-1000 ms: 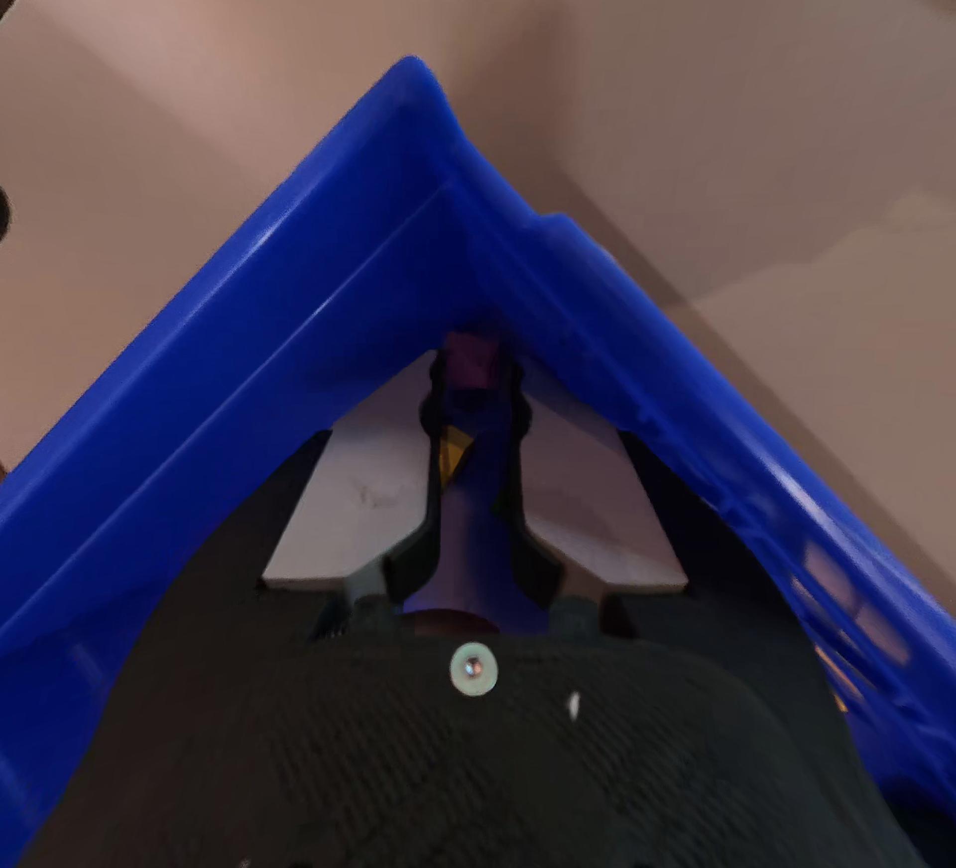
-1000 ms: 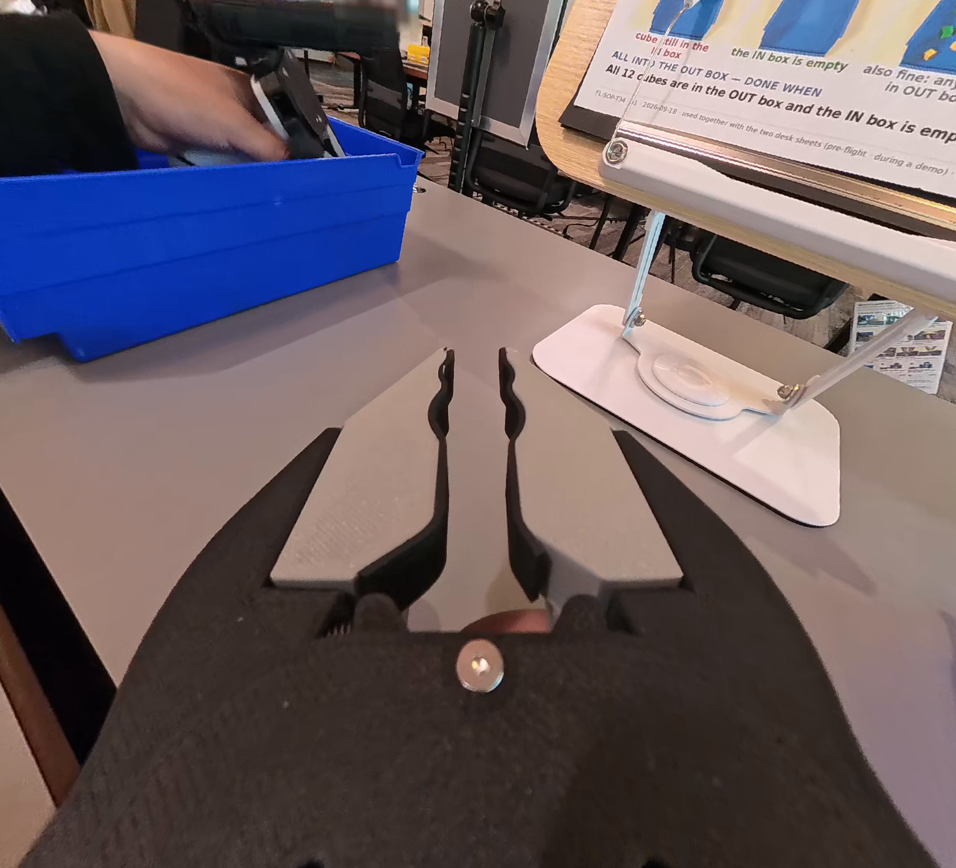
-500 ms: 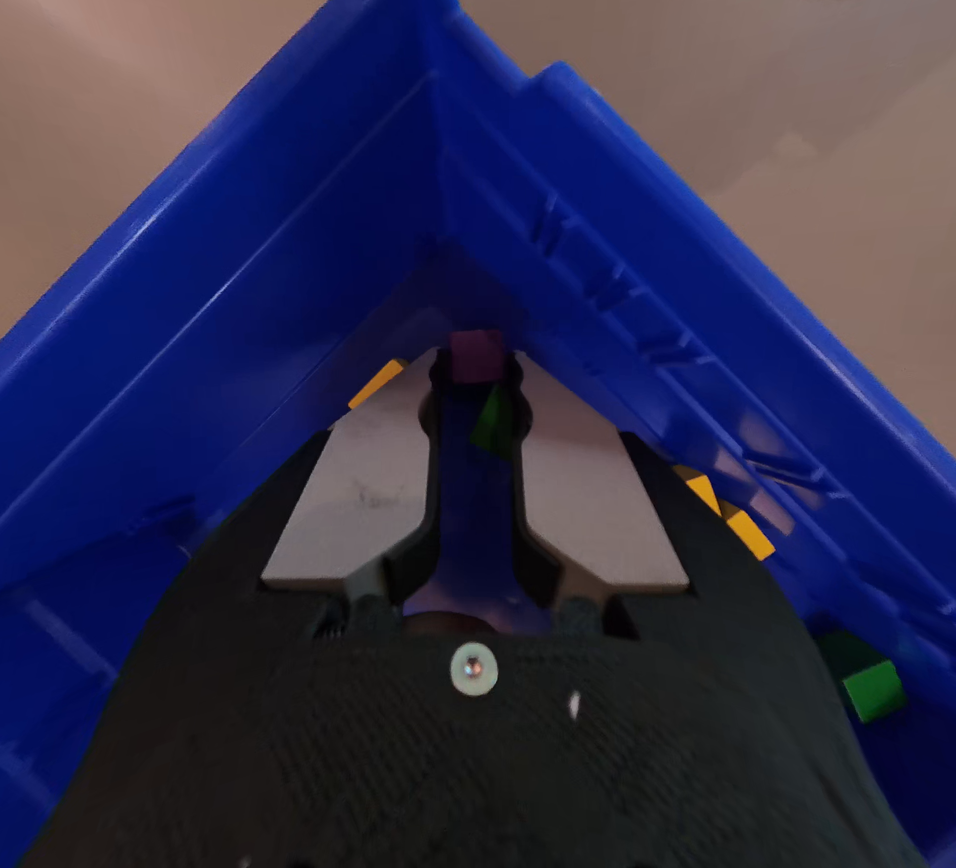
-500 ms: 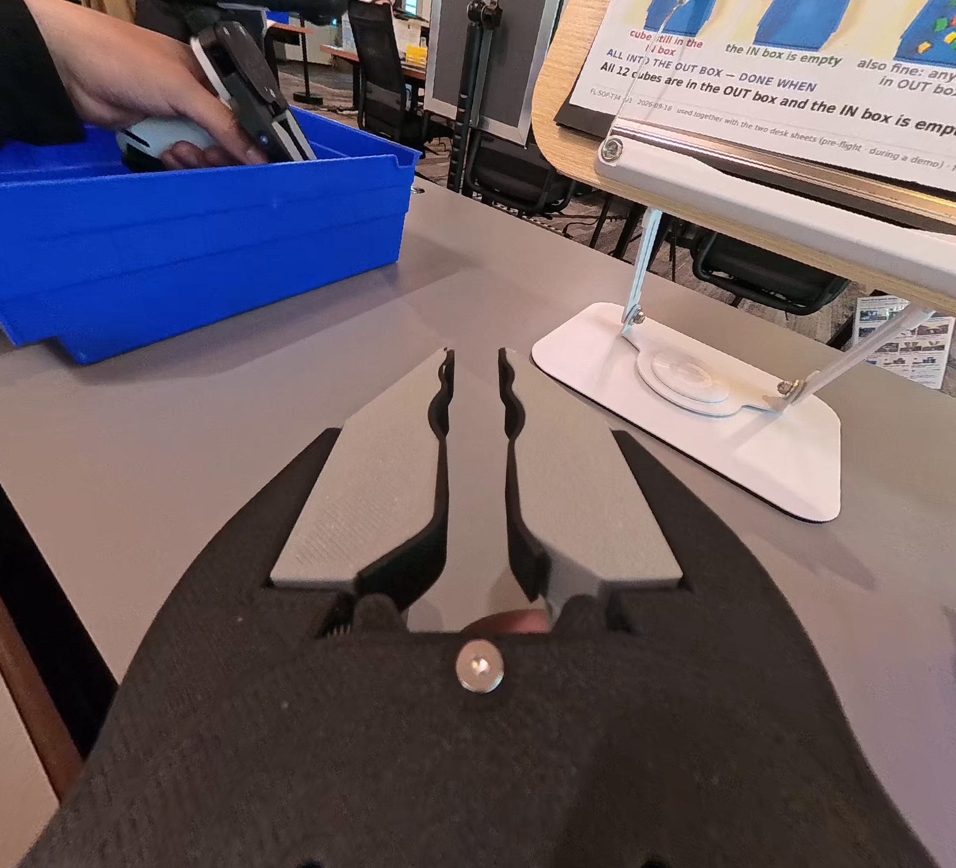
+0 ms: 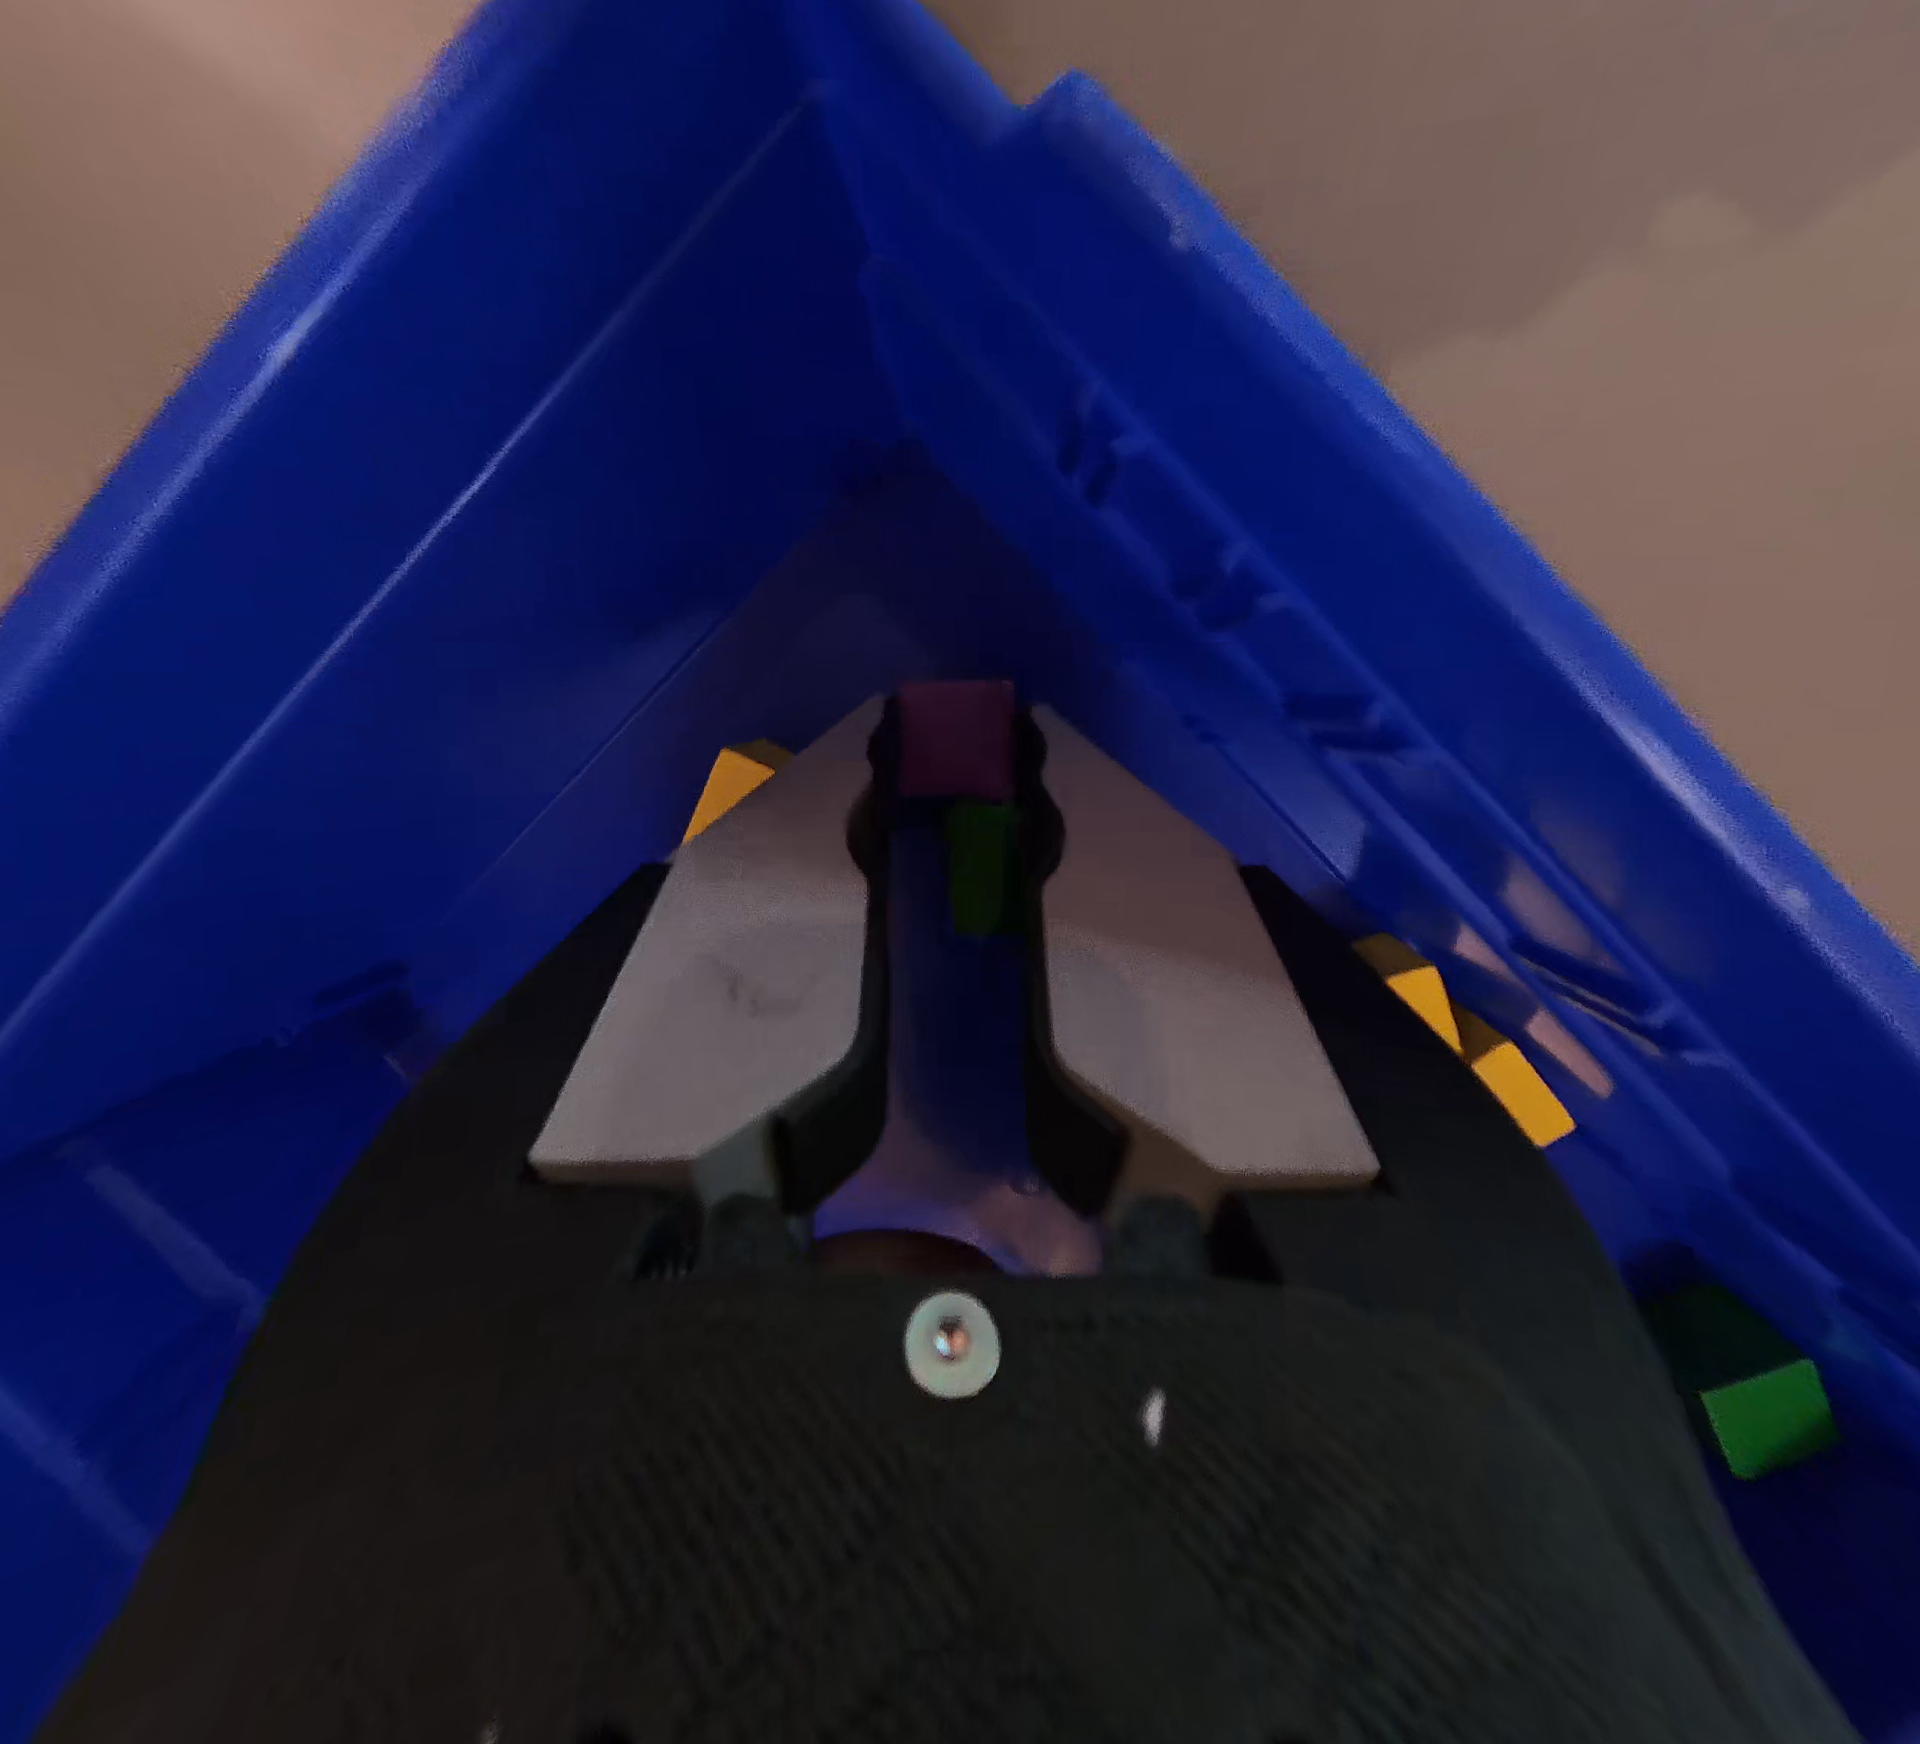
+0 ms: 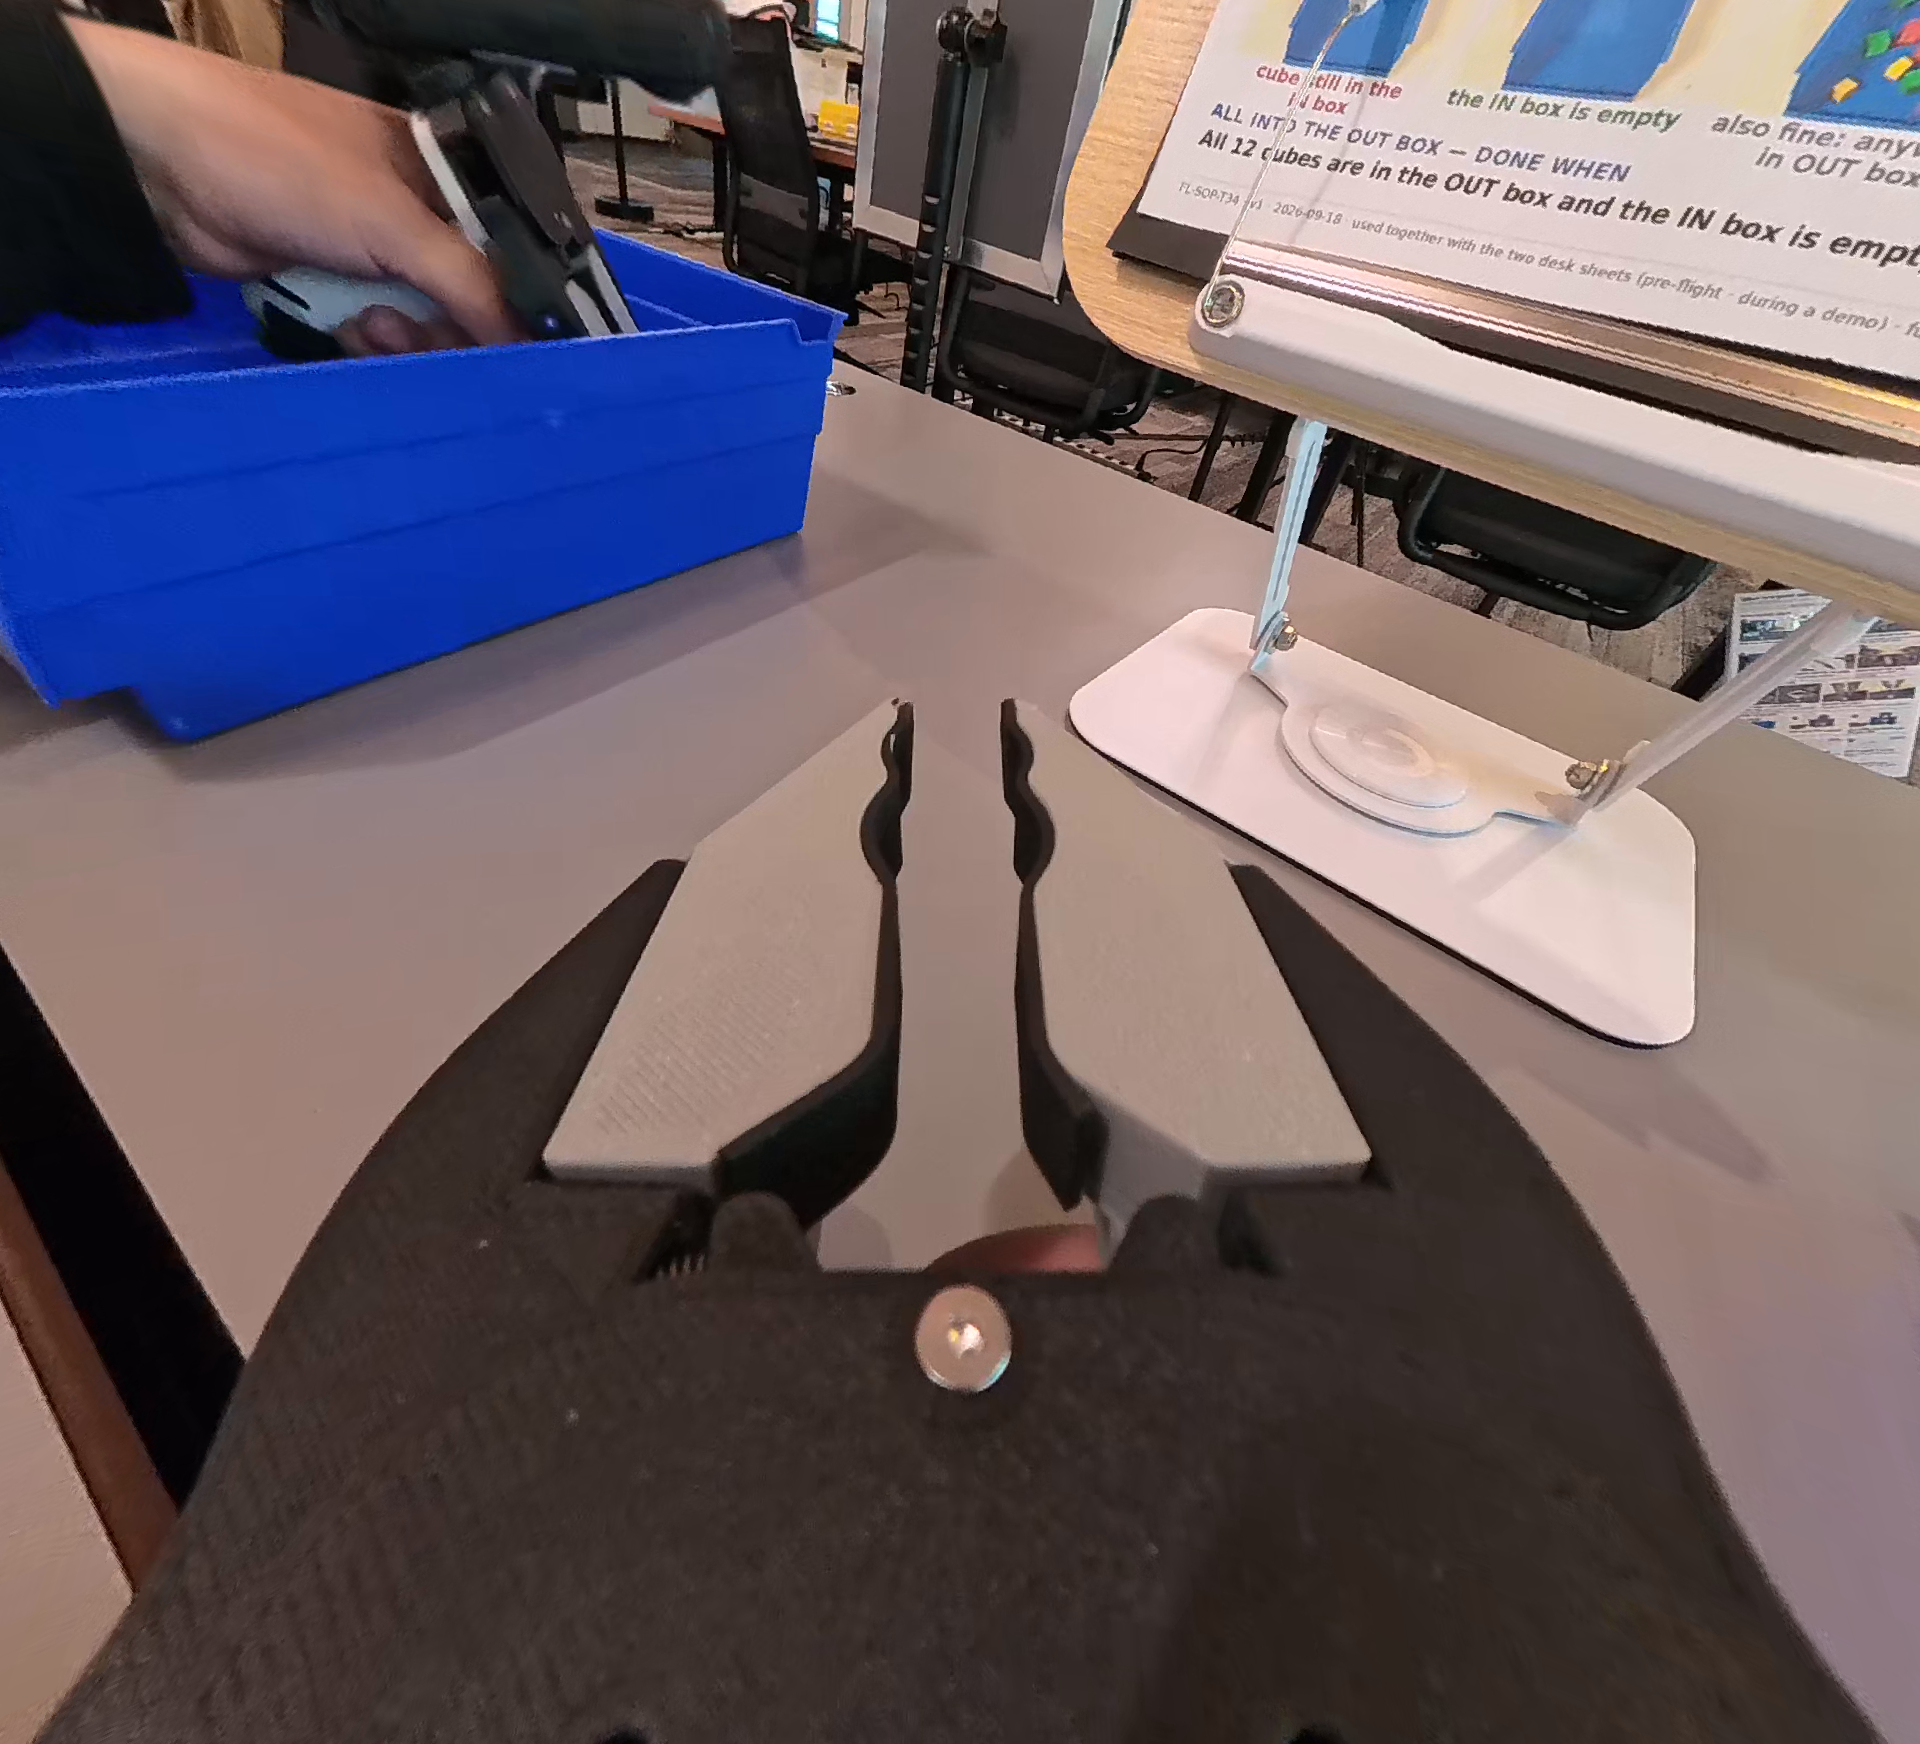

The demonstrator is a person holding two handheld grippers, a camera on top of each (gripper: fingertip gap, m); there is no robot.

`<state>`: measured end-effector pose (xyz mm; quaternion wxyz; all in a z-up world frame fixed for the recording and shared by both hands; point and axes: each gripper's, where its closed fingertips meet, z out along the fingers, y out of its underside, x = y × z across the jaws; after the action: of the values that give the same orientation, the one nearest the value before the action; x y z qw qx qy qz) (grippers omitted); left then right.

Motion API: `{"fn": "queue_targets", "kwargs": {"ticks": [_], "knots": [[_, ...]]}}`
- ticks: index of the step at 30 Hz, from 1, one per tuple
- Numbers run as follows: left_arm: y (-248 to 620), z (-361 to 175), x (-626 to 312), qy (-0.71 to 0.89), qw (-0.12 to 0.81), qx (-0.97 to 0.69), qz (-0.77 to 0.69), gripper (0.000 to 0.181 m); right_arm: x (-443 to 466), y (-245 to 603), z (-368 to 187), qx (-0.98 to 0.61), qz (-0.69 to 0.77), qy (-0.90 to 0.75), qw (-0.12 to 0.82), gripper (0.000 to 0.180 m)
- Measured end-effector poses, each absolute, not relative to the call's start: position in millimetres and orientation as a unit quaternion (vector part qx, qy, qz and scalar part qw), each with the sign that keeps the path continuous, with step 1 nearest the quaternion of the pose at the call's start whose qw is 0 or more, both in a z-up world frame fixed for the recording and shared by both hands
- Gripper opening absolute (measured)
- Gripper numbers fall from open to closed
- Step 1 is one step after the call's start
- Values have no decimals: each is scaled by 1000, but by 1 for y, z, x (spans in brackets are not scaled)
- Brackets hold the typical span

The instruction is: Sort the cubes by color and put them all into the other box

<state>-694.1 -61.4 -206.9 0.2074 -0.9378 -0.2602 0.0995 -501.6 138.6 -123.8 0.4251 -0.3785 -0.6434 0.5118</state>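
Right gripper [image 6: 956,718]: nearest the camera in the right wrist view, hovering over the bare grey desk [image 6: 416,863] with nothing between its fingers, which stand a narrow gap apart.

Left gripper [image 5: 956,738]: inside the blue box [image 5: 520,499], pointing into a corner; its fingers pinch a purple cube [image 5: 954,736] at the very tips.

Cube attitude: it sits square in the grip, one flat face toward the camera; being a cube, it has no long axis to speak of.

Other cubes: a green cube [image 5: 977,863] lies on the box floor just under the tips, yellow cubes [image 5: 1475,1040] lie along the right wall, one more yellow [image 5: 732,780] by the left wall, another green cube [image 5: 1761,1419] near the lower right.

What changed: a second ago the box rim filled the view and almost no floor showed; now the floor and the cubes on it are plain, so the gripper has sunk into the box.

Meaning, as a judgement: the purple cube looks close to being set down in the corner.

Far right: a white stand [image 6: 1403,842] holding an instruction sheet, near the desk's far edge.
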Motion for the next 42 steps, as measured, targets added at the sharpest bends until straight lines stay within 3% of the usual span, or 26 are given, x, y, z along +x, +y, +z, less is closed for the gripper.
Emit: {"fn": "queue_targets", "kwargs": {"ticks": [8,13,15,19,23,26,34,42], "knots": [[-67,-116,-666,-271,334,-883,189,19,-495,134,-115,-371,525,-643,416,14],[-23,-51,-588,-197,505,-818,191,20,-489,134,-105,-369,541,-635,411,13],[-5,-48,-554,-158,522,-813,204,20,-485,129,-102,-364,558,-638,386,13],[32,-62,-490,-43,532,-817,219,19,-471,109,-100,-352,611,-657,266,14],[59,-83,-447,66,552,-801,223,19,-442,83,-90,-319,681,-656,63,20],[65,-86,-418,142,581,-773,210,19,-430,80,-81,-309,707,-635,-36,26],[66,-79,-390,201,640,-717,191,19,-394,61,-73,-251,719,-615,-206,30],[69,-69,-378,211,661,-693,196,19,-381,48,-70,-233,724,-582,-289,23]]}}
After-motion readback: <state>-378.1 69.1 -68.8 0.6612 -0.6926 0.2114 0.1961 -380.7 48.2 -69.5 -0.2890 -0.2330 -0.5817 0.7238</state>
